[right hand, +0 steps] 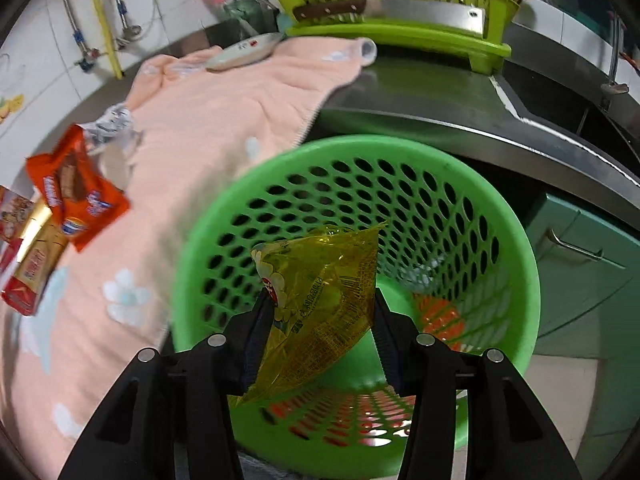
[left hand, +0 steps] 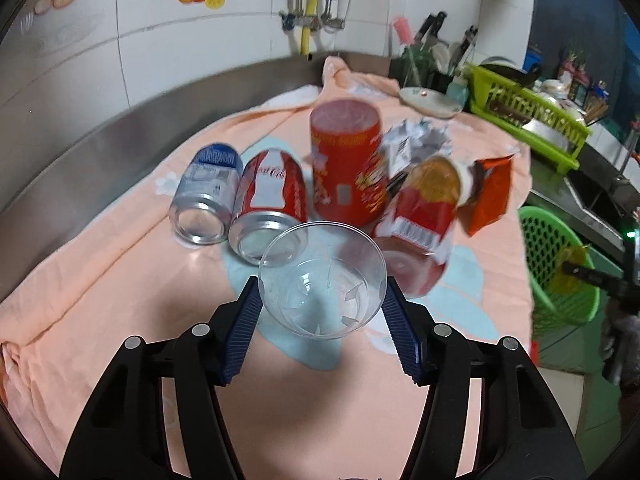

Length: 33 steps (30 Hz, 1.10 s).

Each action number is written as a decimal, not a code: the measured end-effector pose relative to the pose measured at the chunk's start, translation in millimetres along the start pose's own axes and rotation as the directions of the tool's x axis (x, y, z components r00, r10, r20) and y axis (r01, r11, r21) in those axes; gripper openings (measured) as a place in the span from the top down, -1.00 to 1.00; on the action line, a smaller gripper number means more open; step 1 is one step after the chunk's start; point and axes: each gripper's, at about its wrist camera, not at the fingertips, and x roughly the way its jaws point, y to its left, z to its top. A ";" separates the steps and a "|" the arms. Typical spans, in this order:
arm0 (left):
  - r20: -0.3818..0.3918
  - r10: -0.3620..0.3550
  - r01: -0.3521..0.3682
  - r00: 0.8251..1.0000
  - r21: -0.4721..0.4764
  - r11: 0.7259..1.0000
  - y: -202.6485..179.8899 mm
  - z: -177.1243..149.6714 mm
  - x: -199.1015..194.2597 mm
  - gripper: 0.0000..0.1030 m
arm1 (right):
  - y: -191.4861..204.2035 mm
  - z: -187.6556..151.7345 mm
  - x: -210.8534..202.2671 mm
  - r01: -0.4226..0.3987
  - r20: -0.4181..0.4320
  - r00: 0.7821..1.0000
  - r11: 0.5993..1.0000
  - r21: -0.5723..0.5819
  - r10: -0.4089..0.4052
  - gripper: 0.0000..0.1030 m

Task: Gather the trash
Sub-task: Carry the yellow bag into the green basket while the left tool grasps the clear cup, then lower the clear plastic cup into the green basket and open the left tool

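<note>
A clear plastic cup [left hand: 324, 264] is pinched at its rim between the blue pads of my left gripper [left hand: 322, 300], just above the peach towel [left hand: 100, 280]. Behind the cup lie a silver-blue can [left hand: 208, 200], a red cola can [left hand: 268, 204], a tall red tub [left hand: 346, 168], crumpled foil [left hand: 412, 140], a red-yellow snack bag [left hand: 424, 216] and an orange wrapper [left hand: 488, 192]. My right gripper [right hand: 320, 300] is shut on a yellow see-through wrapper [right hand: 320, 276], held over the mouth of the green perforated basket [right hand: 500, 240]. Some trash lies at the basket's bottom.
The towel [right hand: 224, 112] covers a steel counter, with the orange wrapper [right hand: 76, 192], a red-gold packet [right hand: 32, 268] and foil [right hand: 112, 120] at its left. A plate [right hand: 244, 50], a lime dish rack [right hand: 400, 32], a sink [right hand: 560, 92] and a teal cabinet [right hand: 580, 260] stand behind and right of the basket.
</note>
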 end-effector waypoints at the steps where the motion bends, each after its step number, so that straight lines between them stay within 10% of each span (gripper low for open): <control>1: 0.008 -0.002 0.002 1.000 0.009 1.000 -3.5 0.9 -4.4 -0.17 | -3.5 -0.1 2.4 0.015 0.007 1.000 1.000 -0.003 -0.015 0.10; 16: 0.021 -0.176 0.169 0.984 0.181 0.969 -123.5 24.5 -9.1 -0.17 | -36.4 11.0 2.7 0.028 0.065 0.998 0.999 -0.024 -0.027 -0.33; 33: -0.245 -0.315 0.387 0.917 0.353 0.852 -338.2 21.5 113.5 -0.17 | -115.9 -0.9 -83.7 0.021 0.274 0.962 1.000 0.002 -0.020 -0.47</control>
